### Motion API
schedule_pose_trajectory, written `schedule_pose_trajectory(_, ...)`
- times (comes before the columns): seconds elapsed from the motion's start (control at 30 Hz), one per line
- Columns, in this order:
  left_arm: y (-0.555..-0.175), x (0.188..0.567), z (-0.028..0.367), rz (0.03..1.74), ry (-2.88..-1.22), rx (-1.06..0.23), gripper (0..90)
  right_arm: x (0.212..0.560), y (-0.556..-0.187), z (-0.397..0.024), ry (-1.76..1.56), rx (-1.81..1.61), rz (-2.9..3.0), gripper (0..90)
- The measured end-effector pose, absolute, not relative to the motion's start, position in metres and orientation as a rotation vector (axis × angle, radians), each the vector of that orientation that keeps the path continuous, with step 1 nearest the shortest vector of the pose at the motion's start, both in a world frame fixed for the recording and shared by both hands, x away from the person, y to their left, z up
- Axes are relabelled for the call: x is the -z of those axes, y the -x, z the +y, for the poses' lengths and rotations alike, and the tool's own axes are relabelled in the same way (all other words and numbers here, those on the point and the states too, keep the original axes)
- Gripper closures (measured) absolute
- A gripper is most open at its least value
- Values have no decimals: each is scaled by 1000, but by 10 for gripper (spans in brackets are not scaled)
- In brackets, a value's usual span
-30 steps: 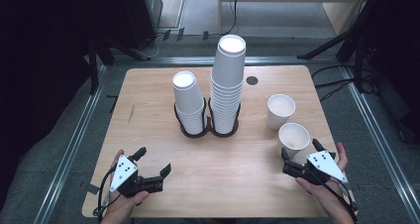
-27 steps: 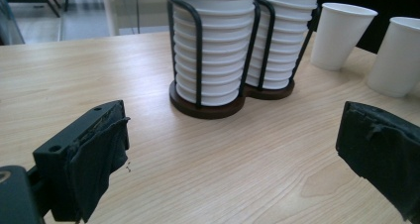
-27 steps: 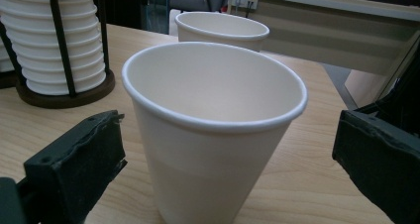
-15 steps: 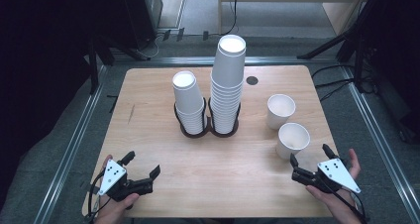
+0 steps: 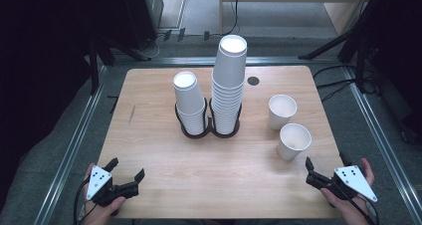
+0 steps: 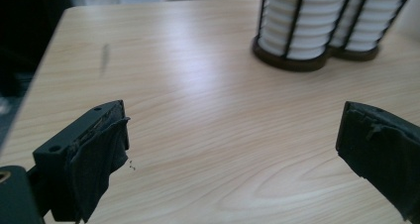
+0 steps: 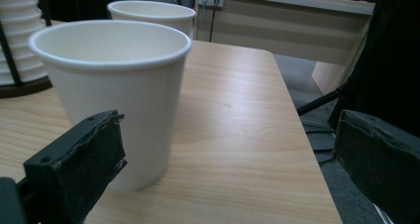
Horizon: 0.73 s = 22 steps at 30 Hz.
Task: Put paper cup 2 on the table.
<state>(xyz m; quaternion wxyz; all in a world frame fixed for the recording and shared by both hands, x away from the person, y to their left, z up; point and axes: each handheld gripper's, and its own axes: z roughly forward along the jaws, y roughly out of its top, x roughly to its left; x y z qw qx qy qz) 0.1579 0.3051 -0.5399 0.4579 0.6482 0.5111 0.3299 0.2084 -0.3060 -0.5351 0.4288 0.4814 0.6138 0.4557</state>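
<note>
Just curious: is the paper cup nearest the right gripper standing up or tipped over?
Upright: the near cup stands on its base, open rim up, on the table.

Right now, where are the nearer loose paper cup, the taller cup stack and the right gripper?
Nearer loose cup (image 5: pixel 293 143), high view, on its side wall.
Taller cup stack (image 5: pixel 229 85), high view, on its stacked rims midway up.
Right gripper (image 5: pixel 326 169), high view, midway between its open jaws' tips.
</note>
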Motion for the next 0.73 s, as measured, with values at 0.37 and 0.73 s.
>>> schedule_pose_trajectory(0.37,-153,546,328,1367,-1561,-846,0,544,-201,-325,-1253,-1064,1476,0)
schedule_pose_trajectory(0.73,-154,547,331,1396,-1518,-816,0,540,-195,-321,-1224,-1105,1503,0)
